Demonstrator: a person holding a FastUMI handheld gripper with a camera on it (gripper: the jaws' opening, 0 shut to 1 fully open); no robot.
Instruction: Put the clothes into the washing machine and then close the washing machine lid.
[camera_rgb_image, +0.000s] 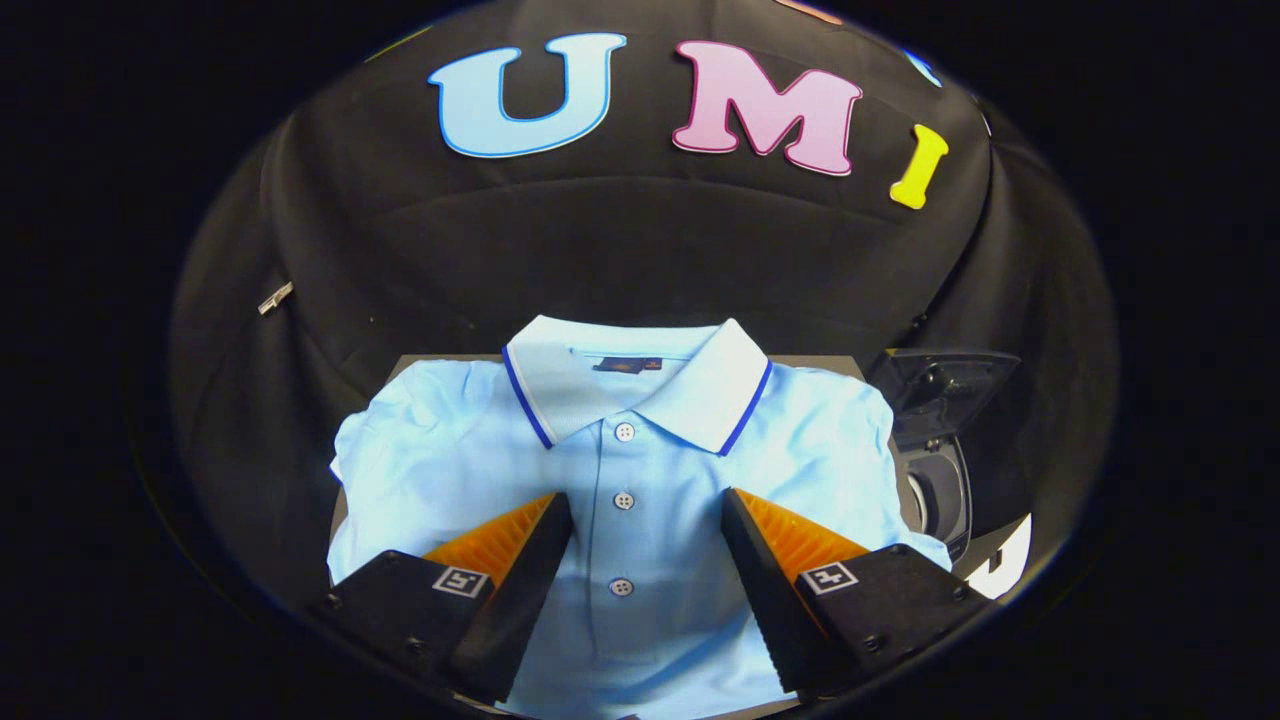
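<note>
- We hover our gripper (645, 545), fingers spread wide, over the blue polo shirt (625, 470).
- We'd pinch a thick fold near the placket, then swing toward the washing machine (940, 470).

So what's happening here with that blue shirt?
A person is working a handheld gripper over a light blue polo shirt lying flat, buttoned and collar up. The fingers are spread open on either side of the button placket, above the cloth, and grip nothing. Off beside the shirt sits a small washing machine with its lid raised. The shirt is not yet picked up.
</note>
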